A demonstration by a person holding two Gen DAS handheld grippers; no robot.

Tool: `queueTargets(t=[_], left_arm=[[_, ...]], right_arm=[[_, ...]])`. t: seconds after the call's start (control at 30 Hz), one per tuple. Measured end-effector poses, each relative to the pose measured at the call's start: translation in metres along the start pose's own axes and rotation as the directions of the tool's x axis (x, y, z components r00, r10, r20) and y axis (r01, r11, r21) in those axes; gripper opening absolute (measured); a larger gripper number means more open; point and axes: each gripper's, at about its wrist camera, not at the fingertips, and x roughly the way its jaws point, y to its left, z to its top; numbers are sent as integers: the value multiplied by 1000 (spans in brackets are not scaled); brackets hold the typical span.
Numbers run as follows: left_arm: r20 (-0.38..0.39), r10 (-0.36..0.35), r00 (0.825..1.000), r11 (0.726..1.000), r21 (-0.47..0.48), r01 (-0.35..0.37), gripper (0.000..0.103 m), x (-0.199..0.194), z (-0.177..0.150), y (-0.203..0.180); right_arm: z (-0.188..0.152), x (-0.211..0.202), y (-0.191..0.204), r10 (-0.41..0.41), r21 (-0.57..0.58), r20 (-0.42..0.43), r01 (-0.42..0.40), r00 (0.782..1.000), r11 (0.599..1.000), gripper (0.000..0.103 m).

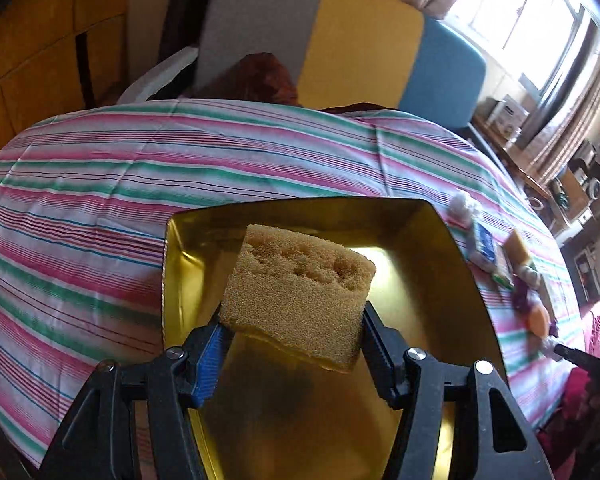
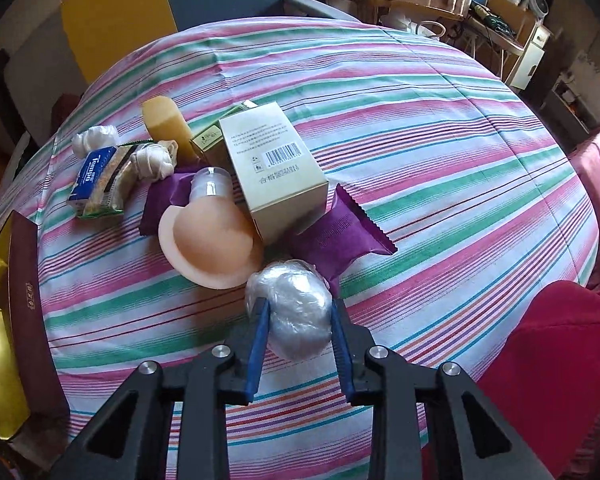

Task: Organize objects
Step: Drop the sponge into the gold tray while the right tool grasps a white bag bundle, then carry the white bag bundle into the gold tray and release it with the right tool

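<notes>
Hanging directly over the gold tray, the sponge is pinched between the left fingers, its long axis crosswise to them, so release looks like a straight drop. The right fingers straddle a plastic-wrapped ball on the counter, pads at its sides; whether they press it I cannot tell. That tray lies far to the ball's left.

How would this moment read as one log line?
left gripper: holds sponge over gold box | right gripper: closing around plastic-wrapped ball
</notes>
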Motion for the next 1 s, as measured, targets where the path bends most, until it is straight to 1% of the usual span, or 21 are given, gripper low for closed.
queueTargets(t=[0.17,0.33,0.43,0.5,0.53,0.57,0.63,0.73,0.8,0.83,0.93,1.0], left_arm=[[-43,59,997,998,-13,-59,62,31,10,11],[-61,80,995,996,-24,-82,63,43,15,11],[-59,115,992,993,-18,-116,65,47,18,7],[-54,148,987,989,-19,-150,70,48,20,7],[-50,152,987,988,-14,-153,72,47,20,6],[-47,152,987,988,-6,-152,76,45,21,5],[-42,157,987,988,0,-157,79,42,22,5],[-22,176,984,984,-14,-176,79,32,24,7],[22,166,986,986,-16,-166,79,15,21,6],[49,171,984,985,-10,-171,79,4,19,5],[120,178,977,984,-10,-178,79,-29,4,5],[156,172,973,985,-19,-171,79,-50,-12,5]], right_arm=[[-2,-1,-1,19,10,10,-19,1000,1000,30],[-4,-3,2,22,5,15,-22,1000,1000,30],[-4,-4,3,24,5,16,-24,1000,1000,30],[-4,-5,3,28,6,19,-28,999,1000,30],[-4,-5,3,29,6,19,-29,999,1000,30],[-3,-5,3,29,6,18,-29,999,1000,30],[-4,-5,4,27,4,18,-28,999,1000,30],[-3,-6,3,28,5,24,-28,999,1000,30],[-3,-9,1,33,15,37,-34,999,999,30],[-3,-10,-1,37,24,48,-38,998,999,30],[-3,-17,-6,60,53,85,-65,995,996,30],[-5,-26,-11,91,64,135,-100,987,993,30]])
